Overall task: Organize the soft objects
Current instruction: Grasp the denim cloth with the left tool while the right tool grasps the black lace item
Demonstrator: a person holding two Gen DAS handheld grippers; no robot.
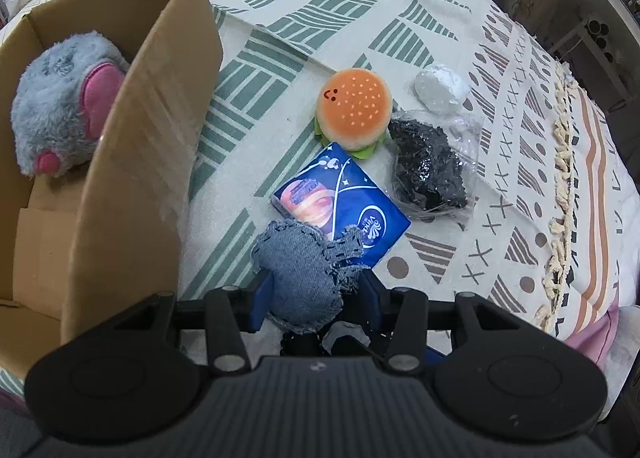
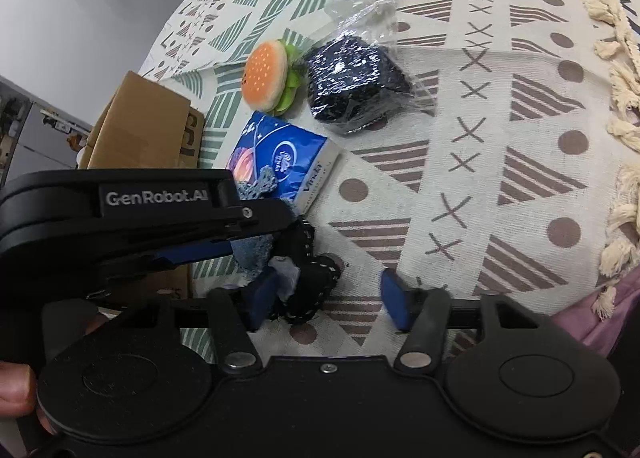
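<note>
Left gripper (image 1: 310, 290) clamps frayed blue denim stuffed pad (image 1: 304, 278) above patterned cloth (image 1: 440, 37), beside open cardboard box (image 1: 132, 137). Pad judged light, squashy; grip mid-body, not fringe. Right gripper (image 2: 332, 298) fingers wide, nothing held.

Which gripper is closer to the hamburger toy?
Hard to say for sure, but probably the left. The left gripper holds a denim toy just short of the hamburger toy, past the tissue pack. The right gripper sits open, a bit farther back.
</note>
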